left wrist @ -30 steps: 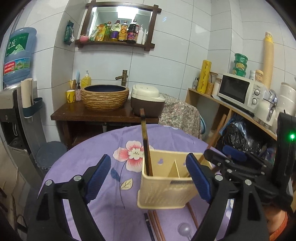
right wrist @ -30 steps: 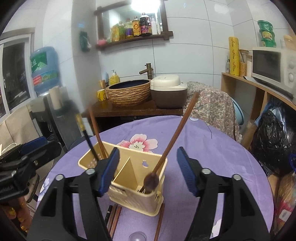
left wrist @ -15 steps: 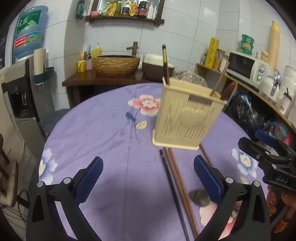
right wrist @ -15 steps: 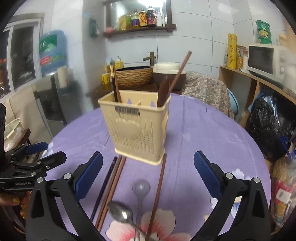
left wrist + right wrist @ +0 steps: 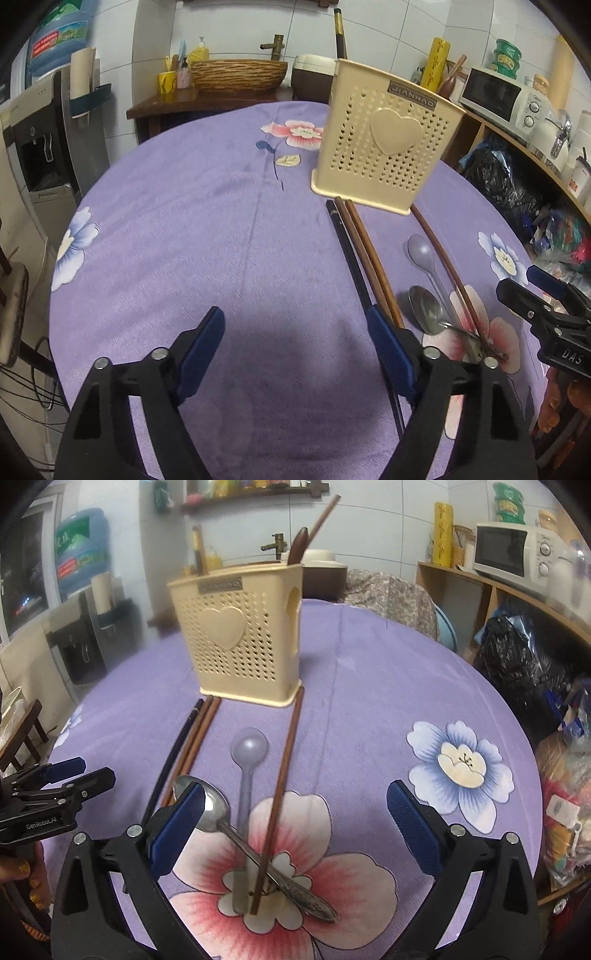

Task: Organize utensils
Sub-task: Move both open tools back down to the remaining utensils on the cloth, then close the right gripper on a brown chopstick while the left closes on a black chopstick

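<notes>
Left gripper (image 5: 295, 347) jaws stood apart over bare purple cloth, having just been closing, nothing between them. Right gripper (image 5: 295, 823) jaws stood wide, nothing pressed. Cream utensil holder (image 5: 240, 642) stood upright on the surface (image 5: 369, 686), some utensils in it. In front lay chopsticks (image 5: 360, 254), single brown chopstick (image 5: 282, 775), plastic spoon (image 5: 247, 760) and metal spoon (image 5: 221, 819).

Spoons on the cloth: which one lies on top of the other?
The metal spoon. Its handle crosses over the stem of the pale lilac plastic spoon, which lies flat on the tablecloth pointing at the holder.
</notes>
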